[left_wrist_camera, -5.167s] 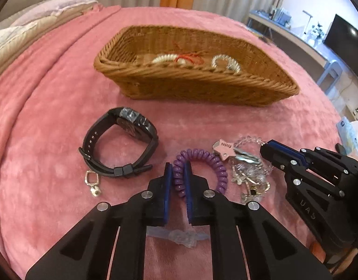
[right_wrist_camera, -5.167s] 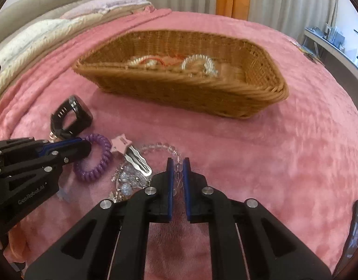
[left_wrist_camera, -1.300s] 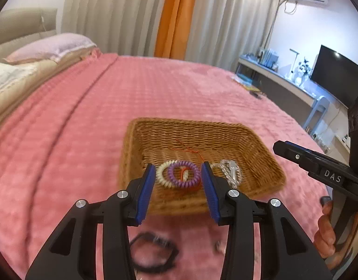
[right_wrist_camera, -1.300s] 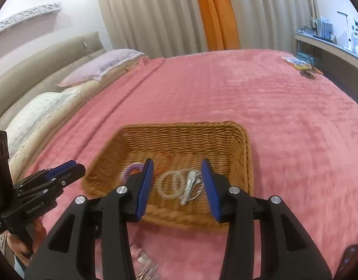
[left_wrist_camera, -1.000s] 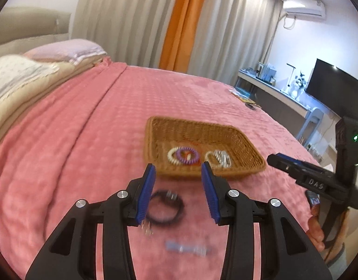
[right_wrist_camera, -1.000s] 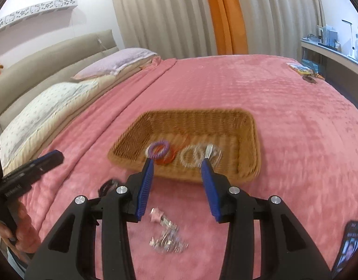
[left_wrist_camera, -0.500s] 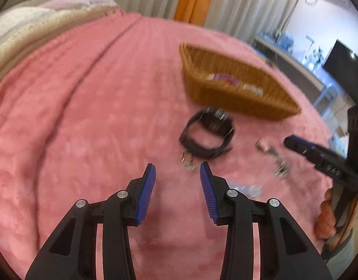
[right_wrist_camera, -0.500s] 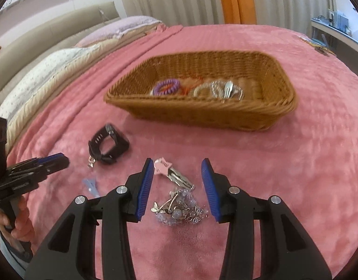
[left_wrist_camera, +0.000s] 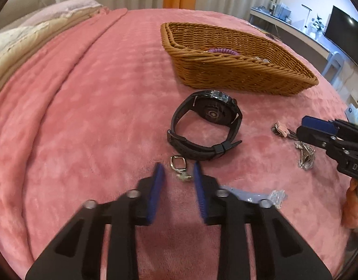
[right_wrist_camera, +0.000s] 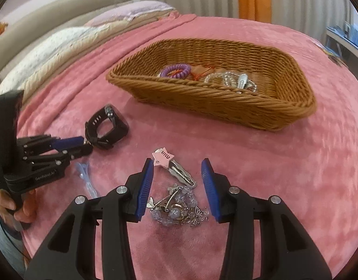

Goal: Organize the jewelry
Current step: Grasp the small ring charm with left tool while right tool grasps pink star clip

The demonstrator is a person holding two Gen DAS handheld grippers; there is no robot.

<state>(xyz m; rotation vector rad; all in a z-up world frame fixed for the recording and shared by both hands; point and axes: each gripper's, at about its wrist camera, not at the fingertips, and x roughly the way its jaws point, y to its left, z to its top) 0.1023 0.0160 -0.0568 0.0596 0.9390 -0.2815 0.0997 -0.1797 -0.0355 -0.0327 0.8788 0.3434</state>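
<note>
A wicker basket (left_wrist_camera: 237, 70) (right_wrist_camera: 202, 98) on the pink bedspread holds a purple coil band (right_wrist_camera: 175, 70), an orange cord and clear bead bracelets (right_wrist_camera: 239, 80). A black watch (left_wrist_camera: 204, 128) (right_wrist_camera: 106, 128) lies in front of it. My left gripper (left_wrist_camera: 177, 170) is open, its fingers on either side of a small silver charm (left_wrist_camera: 180, 165). My right gripper (right_wrist_camera: 176, 165) is open over a pink star hair clip (right_wrist_camera: 173, 166) and a beaded butterfly bracelet (right_wrist_camera: 179, 207). A clear blue clip (right_wrist_camera: 85, 177) (left_wrist_camera: 253, 193) lies nearby.
The pink bedspread (left_wrist_camera: 85, 116) covers the bed. Pillows and a folded quilt (right_wrist_camera: 62, 42) lie at the far left. A desk with a monitor (left_wrist_camera: 342, 30) stands beyond the bed on the right. A phone lies near the right edge.
Both grippers let go of items in the basket, the purple band and a silver clip now lie there. Both came back down, open, to the jewelry on the bedspread.
</note>
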